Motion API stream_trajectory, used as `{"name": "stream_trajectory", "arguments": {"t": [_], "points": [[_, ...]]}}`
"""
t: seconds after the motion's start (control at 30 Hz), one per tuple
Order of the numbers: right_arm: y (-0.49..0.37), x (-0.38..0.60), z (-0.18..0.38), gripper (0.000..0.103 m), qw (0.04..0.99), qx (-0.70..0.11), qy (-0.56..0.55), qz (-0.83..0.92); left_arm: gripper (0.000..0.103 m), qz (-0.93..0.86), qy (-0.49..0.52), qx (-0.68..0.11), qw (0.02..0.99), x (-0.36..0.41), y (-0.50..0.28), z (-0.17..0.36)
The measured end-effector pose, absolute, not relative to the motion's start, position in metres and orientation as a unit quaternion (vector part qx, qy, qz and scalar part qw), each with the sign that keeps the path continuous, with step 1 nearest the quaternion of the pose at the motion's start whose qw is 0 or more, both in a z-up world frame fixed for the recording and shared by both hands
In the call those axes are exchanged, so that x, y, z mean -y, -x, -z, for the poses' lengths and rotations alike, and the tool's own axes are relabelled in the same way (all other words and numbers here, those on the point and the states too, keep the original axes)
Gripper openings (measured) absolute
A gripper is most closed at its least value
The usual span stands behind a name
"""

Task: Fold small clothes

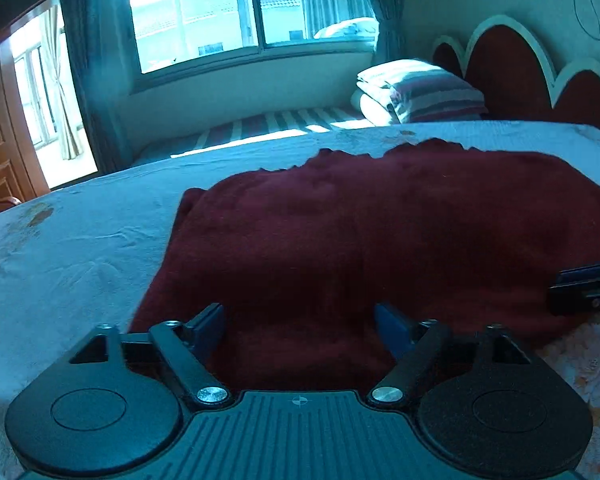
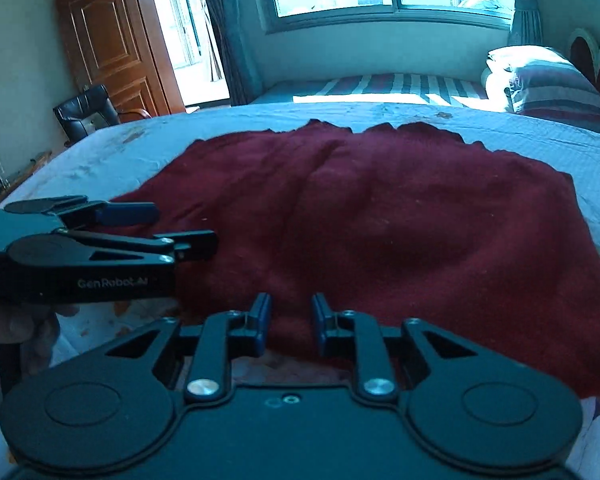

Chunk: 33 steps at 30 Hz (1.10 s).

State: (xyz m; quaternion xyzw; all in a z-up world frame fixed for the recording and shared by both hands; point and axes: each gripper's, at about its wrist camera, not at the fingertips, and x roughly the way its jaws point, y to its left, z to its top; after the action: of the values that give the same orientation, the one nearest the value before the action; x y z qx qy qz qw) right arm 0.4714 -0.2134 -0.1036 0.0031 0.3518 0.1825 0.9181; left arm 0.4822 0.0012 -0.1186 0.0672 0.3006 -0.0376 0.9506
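Left gripper [image 1: 300, 320] is gaping wide over the maroon garment's [image 1: 380, 232] near edge, gripping nothing. Right gripper [image 2: 291, 320] is hovering beside it, jaws narrowly apart, empty.

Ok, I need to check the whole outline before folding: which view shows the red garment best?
The right wrist view: the red garment shows nearly whole, with its far wavy edge and both sides. The left wrist view cuts off its right side at the picture's edge.
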Motion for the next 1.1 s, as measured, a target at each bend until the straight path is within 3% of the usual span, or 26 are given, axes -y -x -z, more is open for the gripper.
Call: {"name": "stream_trajectory", "arguments": {"t": [0.03,0.17,0.23,0.37,0.4,0.43,0.47,0.6,0.73,0.8,0.9,1.1], "points": [[-0.47,0.221,0.102,0.017,0.923,-0.352,0.007,-0.157,0.1,0.036,-0.031,-0.31,0.949,-0.02,-0.483,0.119],[-0.459,0.285,0.103,0.016,0.934,-0.352,0.0,-0.064,0.103,0.03,-0.066,-0.309,0.948,-0.043,-0.478,0.119],[-0.456,0.313,0.103,0.0,0.933,-0.354,-0.022,-0.057,0.103,0.015,-0.061,-0.313,0.948,-0.052,-0.481,0.116],[-0.462,0.322,0.099,0.0,0.928,-0.366,-0.026,-0.061,0.102,-0.019,-0.056,-0.302,0.951,-0.063,-0.479,0.107],[-0.46,0.319,0.095,0.01,0.93,-0.362,-0.012,-0.059,0.102,-0.021,-0.055,-0.289,0.956,-0.06,-0.481,0.098],[-0.456,0.316,0.089,0.033,0.936,-0.349,-0.001,-0.048,0.102,-0.01,-0.054,-0.28,0.958,-0.056,-0.48,0.092],[-0.453,0.314,0.082,0.036,0.943,-0.328,0.003,-0.044,0.102,0.018,-0.05,-0.267,0.962,-0.046,-0.485,0.082],[-0.48,0.298,0.071,0.031,0.945,-0.318,-0.015,-0.074,0.102,0.113,-0.047,-0.26,0.958,0.004,-0.516,0.07],[-0.519,0.265,0.08,0.029,0.94,-0.326,-0.002,-0.105,0.102,0.163,-0.098,-0.299,0.935,0.053,-0.556,0.092],[-0.534,0.254,0.089,0.038,0.933,-0.339,0.016,-0.121,0.103,0.156,-0.127,-0.311,0.929,0.059,-0.564,0.107],[-0.537,0.263,0.101,0.056,0.931,-0.342,0.062,-0.114,0.103,0.15,-0.066,-0.323,0.932,0.029,-0.572,0.111],[-0.53,0.338,0.101,0.053,0.934,-0.348,0.025,-0.077,0.103,0.129,-0.071,-0.322,0.935,-0.003,-0.574,0.114]]}}
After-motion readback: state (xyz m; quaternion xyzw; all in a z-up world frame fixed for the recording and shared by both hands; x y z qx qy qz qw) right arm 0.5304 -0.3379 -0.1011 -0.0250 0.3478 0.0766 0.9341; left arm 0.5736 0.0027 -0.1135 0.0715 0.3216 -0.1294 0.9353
